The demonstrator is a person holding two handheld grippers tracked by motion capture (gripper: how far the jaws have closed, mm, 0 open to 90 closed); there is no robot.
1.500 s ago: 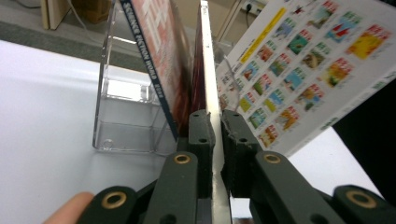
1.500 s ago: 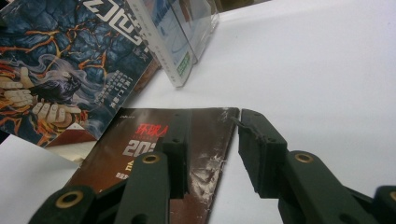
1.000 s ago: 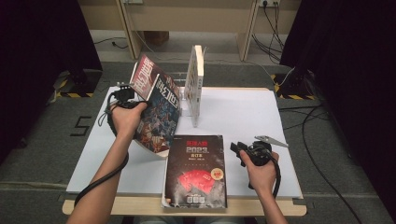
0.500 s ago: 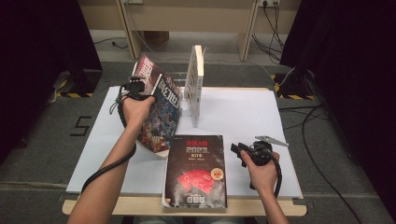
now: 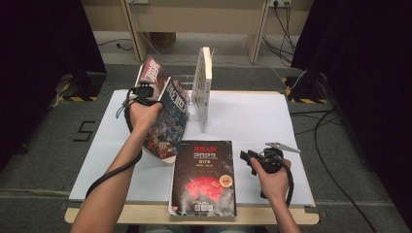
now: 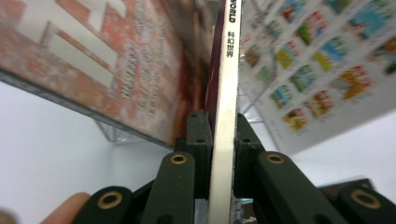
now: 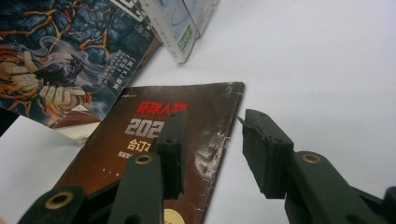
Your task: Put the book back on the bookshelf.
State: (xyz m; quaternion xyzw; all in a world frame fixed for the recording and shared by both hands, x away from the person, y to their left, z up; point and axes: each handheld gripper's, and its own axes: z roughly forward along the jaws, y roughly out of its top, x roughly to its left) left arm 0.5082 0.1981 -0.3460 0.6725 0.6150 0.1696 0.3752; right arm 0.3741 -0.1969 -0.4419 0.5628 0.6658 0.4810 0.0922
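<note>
My left gripper point(image 6: 219, 140) has just been closing and now clamps the tilted magazine point(image 5: 167, 119) left of centre, not yet upright beside the standing book point(image 5: 202, 87), while my right gripper point(image 7: 212, 154) gapes empty over the dark magazine point(image 5: 204, 177) lower centre.

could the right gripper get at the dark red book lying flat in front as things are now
Probably yes. The right gripper sits open beside the dark red book, its jaws straddling the book's right edge, with bare table around and nothing between them.
</note>
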